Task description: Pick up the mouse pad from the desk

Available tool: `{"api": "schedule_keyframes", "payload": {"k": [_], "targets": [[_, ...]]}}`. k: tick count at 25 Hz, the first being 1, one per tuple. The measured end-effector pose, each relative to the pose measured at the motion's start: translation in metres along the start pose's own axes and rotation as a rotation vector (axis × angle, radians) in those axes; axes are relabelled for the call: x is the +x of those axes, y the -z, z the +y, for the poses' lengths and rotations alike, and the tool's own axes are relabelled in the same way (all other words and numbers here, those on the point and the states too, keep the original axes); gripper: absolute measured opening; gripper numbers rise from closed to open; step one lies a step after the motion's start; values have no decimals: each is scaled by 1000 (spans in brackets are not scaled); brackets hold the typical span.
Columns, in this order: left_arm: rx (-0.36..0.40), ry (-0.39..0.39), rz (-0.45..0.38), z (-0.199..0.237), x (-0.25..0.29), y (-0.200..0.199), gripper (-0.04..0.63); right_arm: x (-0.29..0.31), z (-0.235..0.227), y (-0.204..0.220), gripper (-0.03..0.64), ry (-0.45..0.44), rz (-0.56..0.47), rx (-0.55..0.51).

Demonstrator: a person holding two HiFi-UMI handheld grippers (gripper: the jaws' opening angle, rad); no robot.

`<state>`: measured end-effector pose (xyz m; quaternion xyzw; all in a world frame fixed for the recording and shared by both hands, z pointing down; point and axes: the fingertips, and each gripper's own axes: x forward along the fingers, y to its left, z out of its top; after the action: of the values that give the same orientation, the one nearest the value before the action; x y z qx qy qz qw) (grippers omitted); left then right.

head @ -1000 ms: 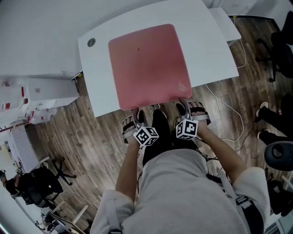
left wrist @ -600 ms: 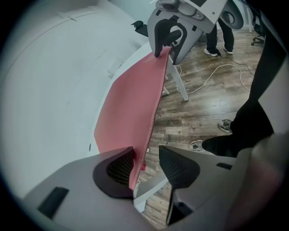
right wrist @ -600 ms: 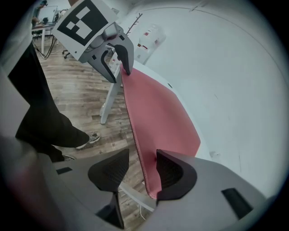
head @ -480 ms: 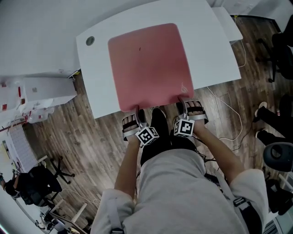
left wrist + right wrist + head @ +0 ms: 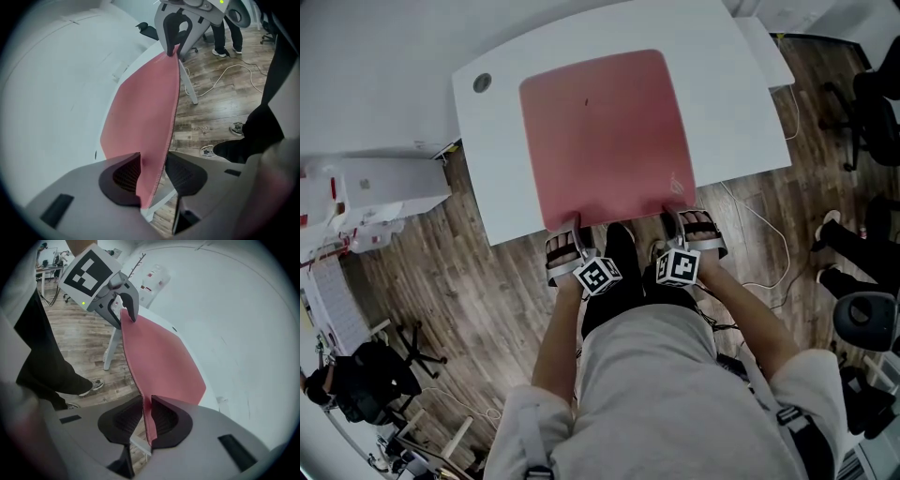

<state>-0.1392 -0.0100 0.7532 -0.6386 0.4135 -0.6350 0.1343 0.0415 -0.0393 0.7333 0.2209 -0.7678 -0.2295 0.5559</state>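
From the head view we see the pink mouse pad (image 5: 605, 131) lying flat on the white desk (image 5: 731, 103), its near edge at the desk's front edge. The left gripper (image 5: 572, 229) sits at the near left corner of that edge and the right gripper (image 5: 675, 214) at the near right corner. Both point away from the person's body toward the desk, above the wooden floor (image 5: 441, 272).

In the left gripper view, the left gripper (image 5: 152, 171) has its jaws spread wide. The mouse pad (image 5: 145, 112) edge stands between them. It lies against one pad, and we see a clear gap to the other, so nothing is pinched here. The right gripper (image 5: 174, 49) shows at the far corner of the same edge.

In the right gripper view, the right gripper (image 5: 146, 416) has its jaws closing. The mouse pad (image 5: 161, 362) edge is between them, and both pads look pressed against it. The left gripper (image 5: 126, 310) shows at the far end of the edge.
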Motion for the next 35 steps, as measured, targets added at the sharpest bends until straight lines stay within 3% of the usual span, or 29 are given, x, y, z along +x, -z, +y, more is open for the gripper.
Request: {"api": "schedule_keyframes", "payload": {"k": [2, 5, 8, 13, 27, 35], "targets": [[-15, 8, -14, 6, -7, -2, 148, -3, -5, -3, 70, 5, -10, 23], [-49, 2, -46, 12, -14, -9, 58, -6, -10, -2, 61, -6, -9, 52], [-58, 1, -61, 19, -16, -14, 37, -7, -16, -2, 57, -9, -8, 67], [-73, 34, -54, 17, -14, -14, 31, -7, -25, -5, 52, -15, -8, 97], [-122, 15, -57, 44, -1, -18, 31, 9, -55, -19, 54, 15, 2, 117], [-78, 15, -69, 58, 7, -23, 31, 16, -70, -20, 54, 46, 18, 126]]}}
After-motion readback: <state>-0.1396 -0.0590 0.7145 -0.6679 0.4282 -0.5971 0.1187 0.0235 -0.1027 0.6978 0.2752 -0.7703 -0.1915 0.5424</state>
